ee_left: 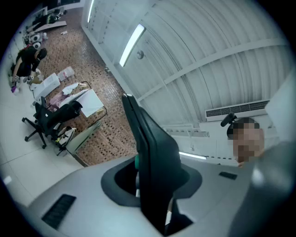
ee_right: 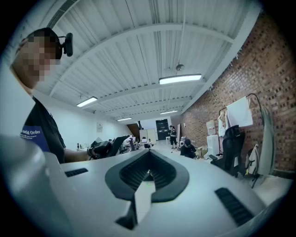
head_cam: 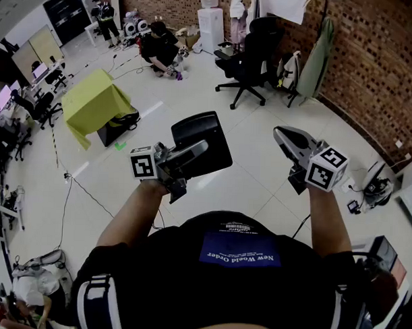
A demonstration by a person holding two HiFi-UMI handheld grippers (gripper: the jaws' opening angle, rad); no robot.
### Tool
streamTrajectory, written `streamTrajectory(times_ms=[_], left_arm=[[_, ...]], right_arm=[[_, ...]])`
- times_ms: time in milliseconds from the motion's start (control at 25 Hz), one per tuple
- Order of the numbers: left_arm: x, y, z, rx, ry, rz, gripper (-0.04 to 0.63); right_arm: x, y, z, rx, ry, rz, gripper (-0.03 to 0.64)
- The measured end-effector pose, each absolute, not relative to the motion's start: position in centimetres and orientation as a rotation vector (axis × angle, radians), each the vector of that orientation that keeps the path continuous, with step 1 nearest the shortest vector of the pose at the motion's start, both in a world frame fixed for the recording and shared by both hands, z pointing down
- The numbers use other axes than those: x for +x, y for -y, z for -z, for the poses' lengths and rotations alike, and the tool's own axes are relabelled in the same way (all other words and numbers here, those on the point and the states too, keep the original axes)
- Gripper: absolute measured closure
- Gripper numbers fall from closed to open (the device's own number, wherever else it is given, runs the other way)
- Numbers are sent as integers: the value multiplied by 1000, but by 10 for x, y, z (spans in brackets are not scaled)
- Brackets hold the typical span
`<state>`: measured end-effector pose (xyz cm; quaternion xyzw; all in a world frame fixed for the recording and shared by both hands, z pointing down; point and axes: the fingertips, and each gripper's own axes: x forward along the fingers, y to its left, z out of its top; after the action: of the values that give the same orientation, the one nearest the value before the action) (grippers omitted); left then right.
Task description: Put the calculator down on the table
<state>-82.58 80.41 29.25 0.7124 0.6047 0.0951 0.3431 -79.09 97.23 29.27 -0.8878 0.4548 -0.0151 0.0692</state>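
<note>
The calculator (head_cam: 201,141) is a flat black slab held in the air in front of my chest, over the white floor. My left gripper (head_cam: 193,155) is shut on its near edge. In the left gripper view the calculator (ee_left: 150,148) stands edge-on between the jaws and rises up and to the left. My right gripper (head_cam: 282,136) hovers to the right at about the same height, its jaws together with nothing between them. The right gripper view shows its pads meeting at the tip (ee_right: 149,155), and the calculator (ee_right: 115,142) small at the left.
A table under a yellow-green cloth (head_cam: 93,104) stands on the floor at the far left. A black office chair (head_cam: 253,57) stands ahead near the brick wall (head_cam: 371,72). Desks and chairs line the left side. Two people are at the back of the room.
</note>
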Motion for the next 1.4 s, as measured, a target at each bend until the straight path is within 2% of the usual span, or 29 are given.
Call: streamTrajectory(times_ms=[280, 480, 1040, 1400], left_arm=[[-815, -806, -303, 1833, -1570, -249, 465], [-782, -793, -318, 1790, -1581, -251, 465], [-595, -650, -300, 1768, -1671, -293, 465], [-484, -641, -303, 1781, -1638, -284, 465]], right_arm=[[-780, -974, -306, -2675, -1355, 76, 630], [-746, -959, -319, -2694, -1335, 108, 630], [-572, -824, -290, -2775, -1207, 85, 630], [-456, -809, -295, -2761, -1259, 117, 630]])
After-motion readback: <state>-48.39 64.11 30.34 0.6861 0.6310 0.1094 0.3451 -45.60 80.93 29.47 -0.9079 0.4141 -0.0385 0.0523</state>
